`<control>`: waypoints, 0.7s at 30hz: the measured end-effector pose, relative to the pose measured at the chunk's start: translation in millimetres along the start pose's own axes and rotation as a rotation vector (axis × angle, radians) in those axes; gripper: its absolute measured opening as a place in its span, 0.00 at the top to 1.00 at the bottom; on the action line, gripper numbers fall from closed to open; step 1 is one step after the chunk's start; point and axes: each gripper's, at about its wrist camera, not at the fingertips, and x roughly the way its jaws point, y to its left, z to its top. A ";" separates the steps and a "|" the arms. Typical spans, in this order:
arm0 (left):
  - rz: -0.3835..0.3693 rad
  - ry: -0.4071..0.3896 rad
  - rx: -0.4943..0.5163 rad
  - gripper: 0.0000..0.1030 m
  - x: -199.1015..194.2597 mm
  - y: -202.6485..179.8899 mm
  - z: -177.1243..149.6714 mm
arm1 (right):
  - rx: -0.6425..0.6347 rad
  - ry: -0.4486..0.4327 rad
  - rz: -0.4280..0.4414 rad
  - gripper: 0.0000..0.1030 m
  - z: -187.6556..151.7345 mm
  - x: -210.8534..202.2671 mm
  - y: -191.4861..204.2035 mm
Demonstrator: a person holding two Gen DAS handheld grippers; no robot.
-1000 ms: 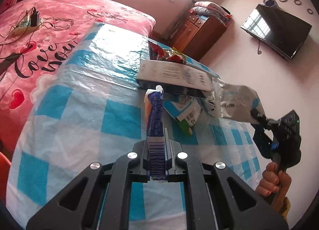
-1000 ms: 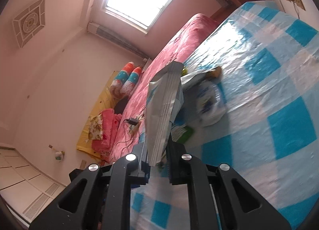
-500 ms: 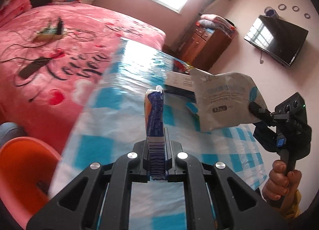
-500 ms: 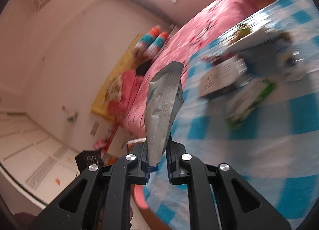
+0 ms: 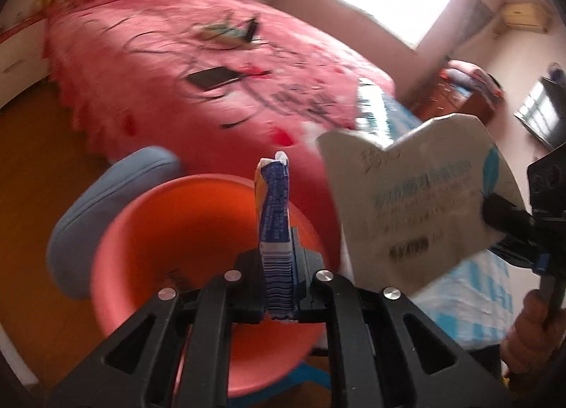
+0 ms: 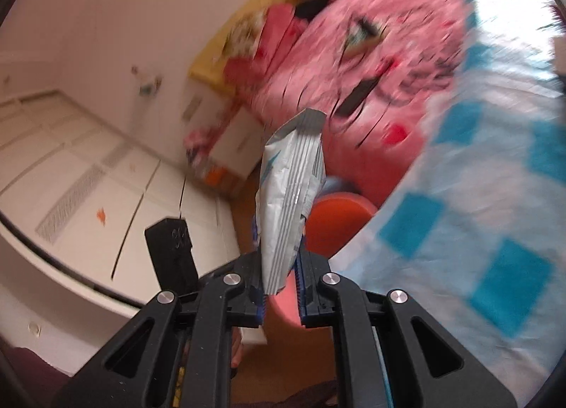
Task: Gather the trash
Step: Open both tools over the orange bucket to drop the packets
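Left wrist view: the left tool grips a blue wrapper, which stands upright between its jaws. The jaws have just been opening slightly, though the pads appear to press on it. The wrapper hangs directly over the orange bin on the floor beside the bed, evidently positioned for a drop. To the right, the right tool pinches one edge of a white pouch, which is carried flat and clear of the chequered desk and sits near the bin's rim.

Right wrist view: the jaws are nearly shut on the pouch, which rises edge-on between them. The bin lies just beyond it, partly hidden. Judgement: both items are at the release stage, and the pouch wants a little more travel over the opening. Motion blur limits finer detail.
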 end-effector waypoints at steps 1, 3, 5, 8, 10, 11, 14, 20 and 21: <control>0.015 0.007 -0.010 0.71 1.8 7.9 -2.1 | 0.009 0.036 -0.034 0.80 -0.9 16.4 -1.1; 0.073 0.016 -0.044 0.49 7.0 30.5 -7.6 | 0.037 0.071 -0.040 0.55 -7.0 29.5 -7.7; 0.102 -0.012 -0.071 0.32 6.0 43.7 -12.9 | 0.060 0.068 -0.048 0.36 -9.7 29.4 -14.9; 0.117 -0.062 -0.069 0.27 2.7 52.2 -16.4 | 0.033 0.026 -0.090 0.29 -13.3 15.2 -13.1; 0.130 -0.087 -0.040 0.26 1.5 50.7 -16.2 | 0.016 -0.012 -0.114 0.24 -13.7 0.7 -7.7; 0.140 -0.108 -0.011 0.26 -0.5 47.9 -15.3 | 0.008 -0.031 -0.129 0.24 -14.2 -6.9 -6.6; 0.150 -0.148 0.049 0.24 -4.0 37.9 -12.5 | 0.001 -0.075 -0.176 0.24 -17.3 -28.0 -7.5; 0.189 -0.165 0.152 0.24 -7.3 12.0 -5.9 | 0.023 -0.149 -0.254 0.21 -27.5 -64.8 -21.3; 0.199 -0.154 0.174 0.24 -6.1 6.3 -4.7 | 0.032 -0.164 -0.265 0.17 -30.3 -72.0 -24.5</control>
